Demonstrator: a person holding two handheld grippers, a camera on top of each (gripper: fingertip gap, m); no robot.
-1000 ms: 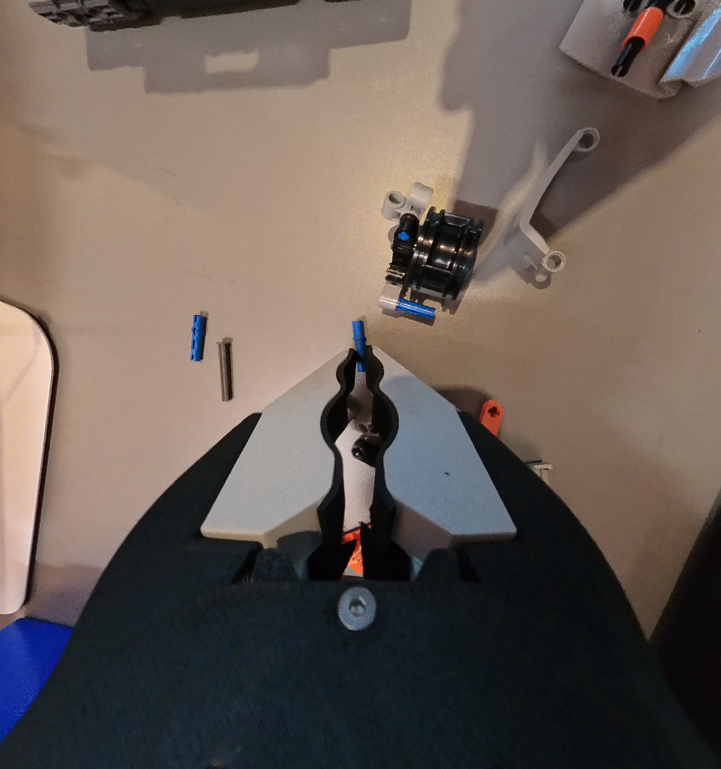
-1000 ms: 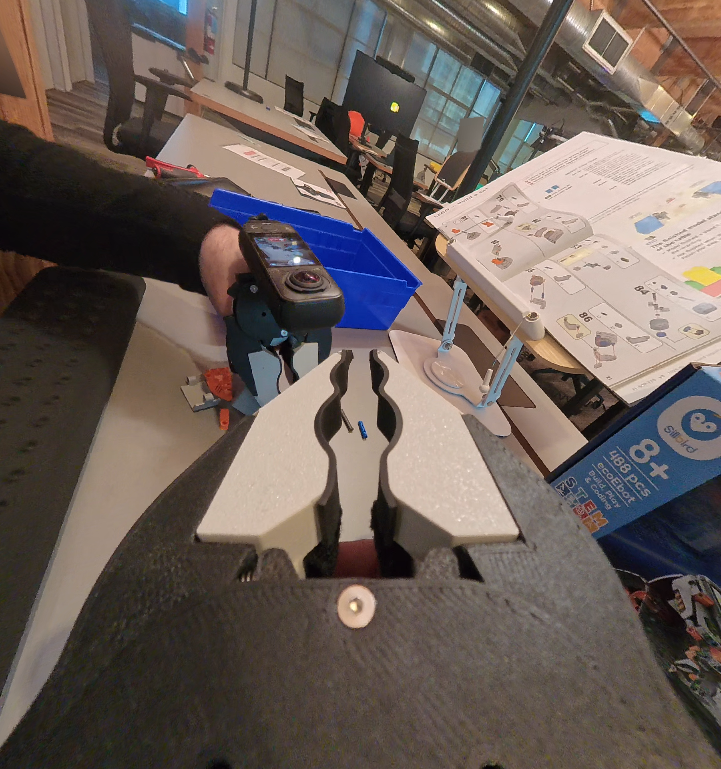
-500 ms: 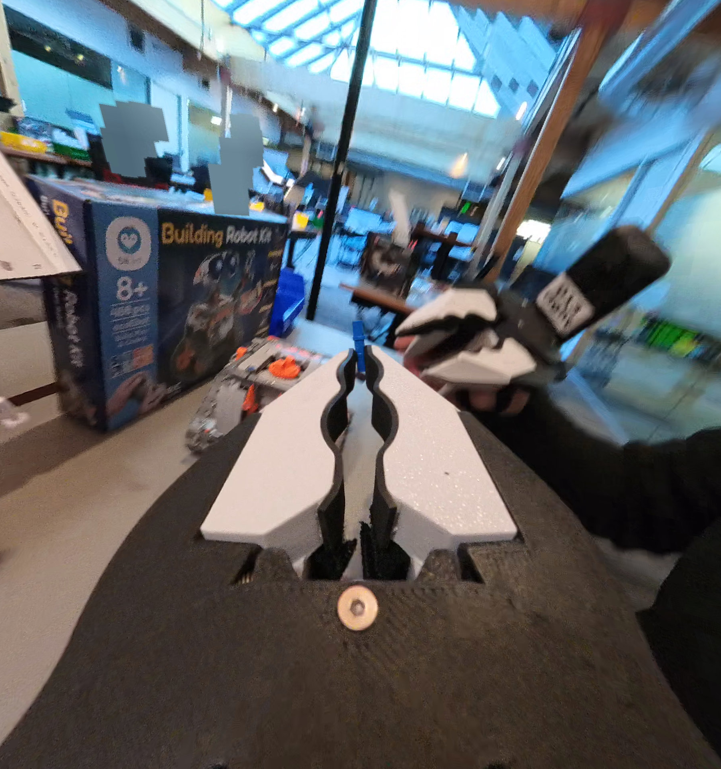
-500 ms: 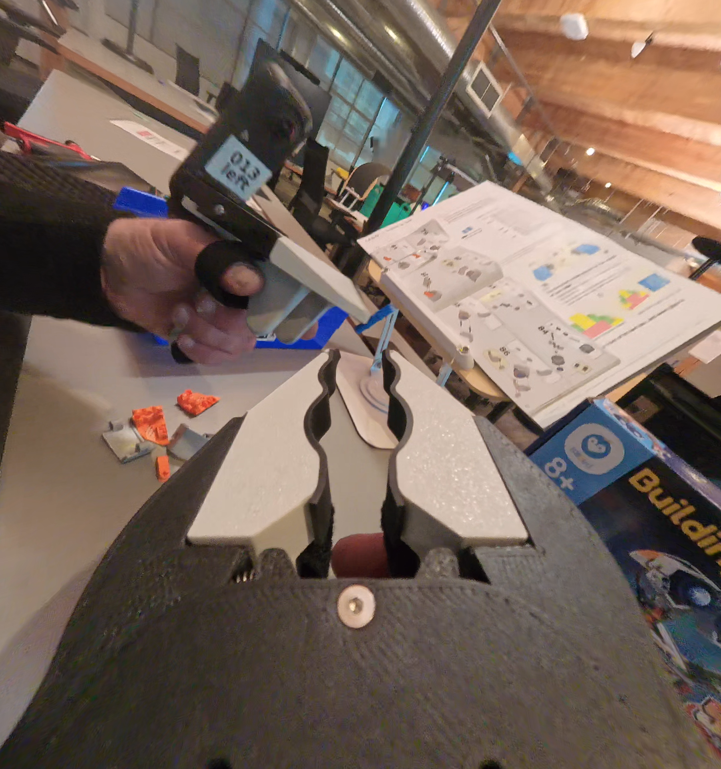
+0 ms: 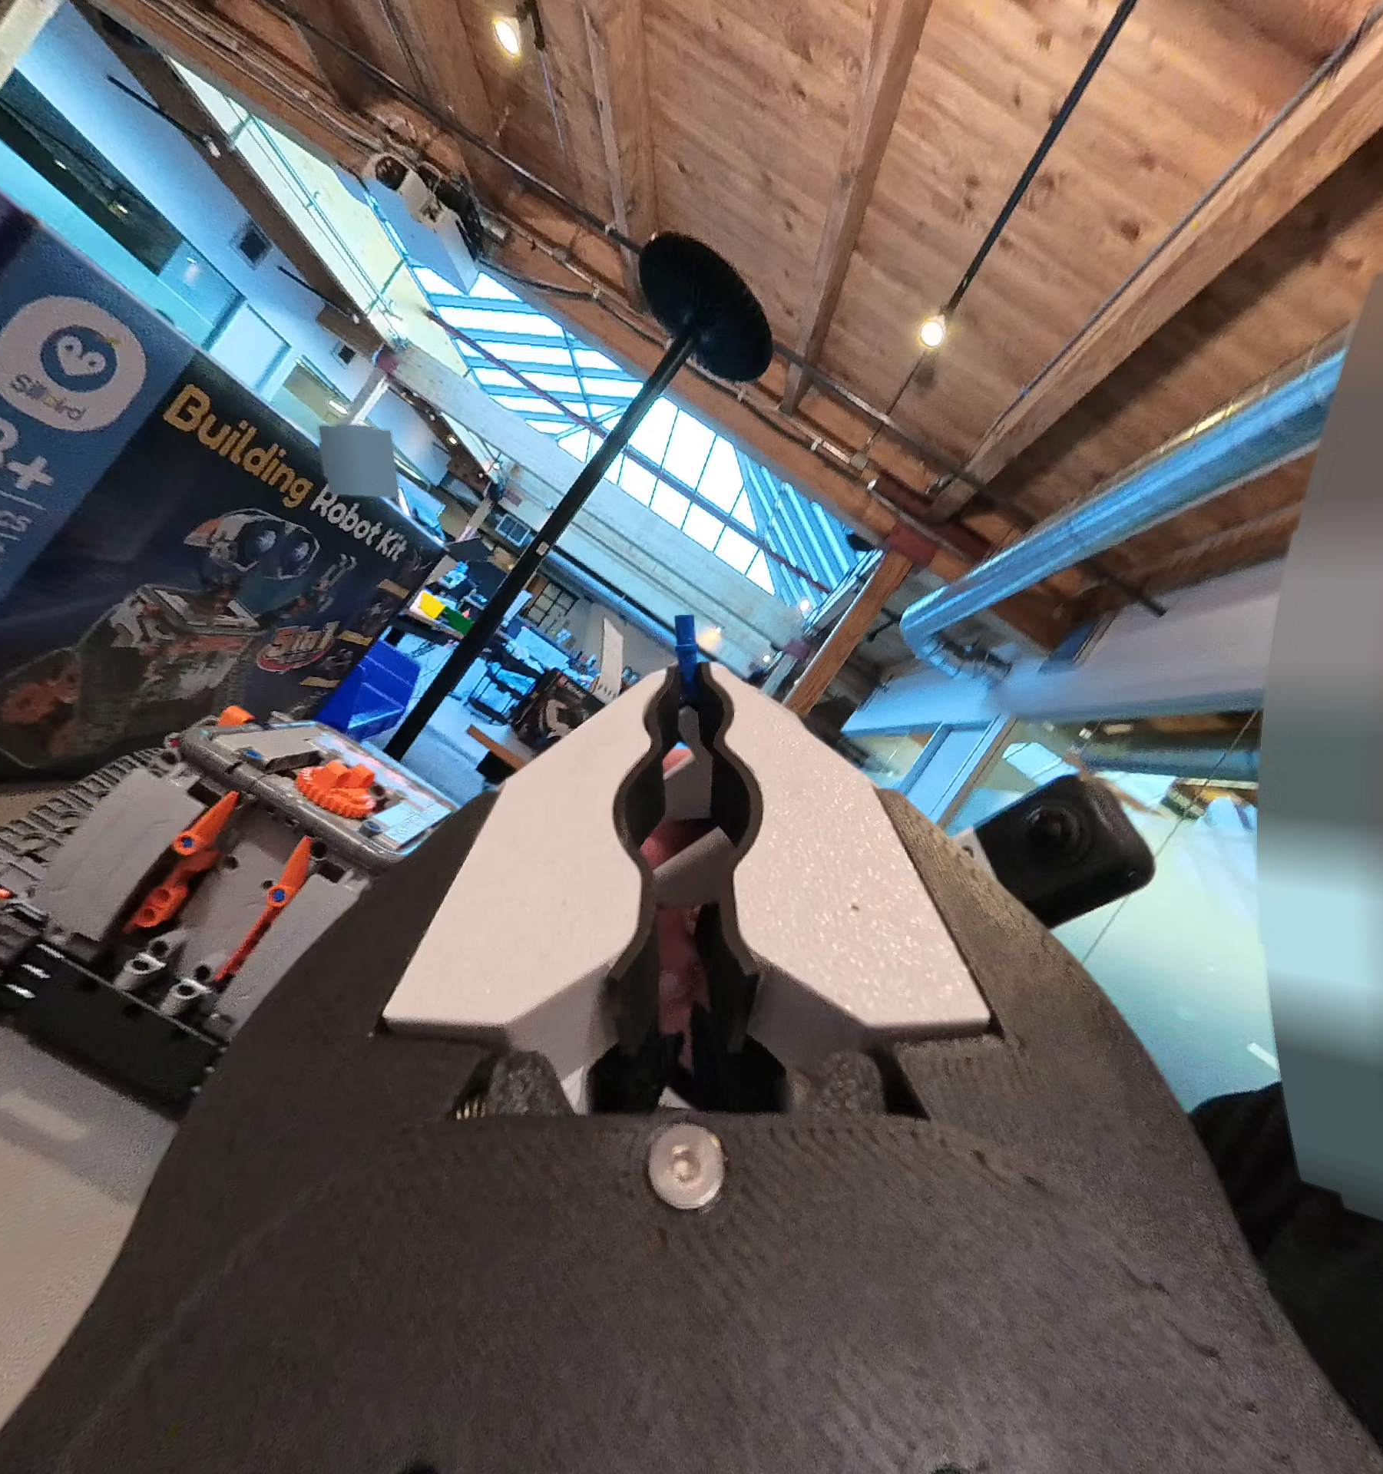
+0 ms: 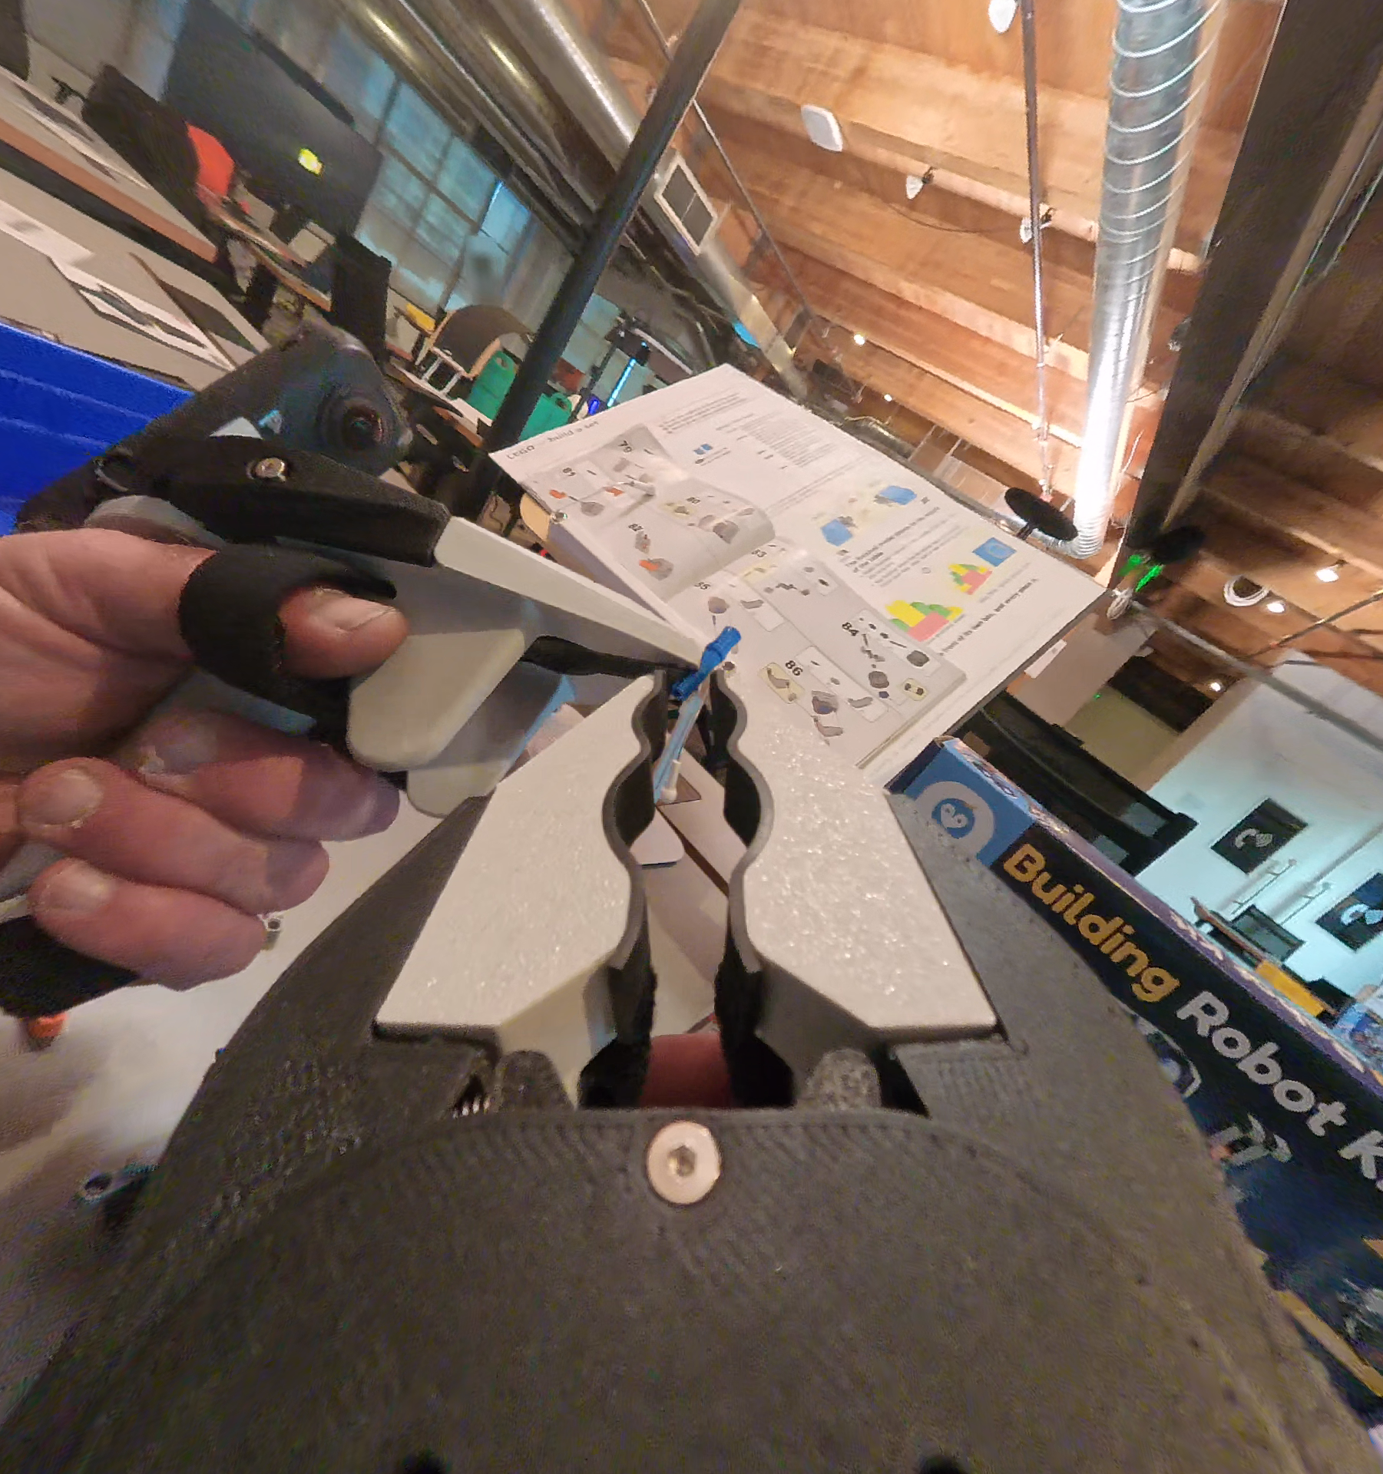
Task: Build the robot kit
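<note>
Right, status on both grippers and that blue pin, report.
Left gripper shut on blue pin, raised off table. Right gripper open, tips flanking the pin. Nothing between them; instruction booklet and kit box sit behind.

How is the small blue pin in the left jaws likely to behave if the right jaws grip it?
The blue pin looks like rigid plastic, so it probably won't bend. It is tiny, likely light. Only the tips of the left gripper pinch it, and its round shaft may pivot or slip out; dropped, it might roll.
</note>
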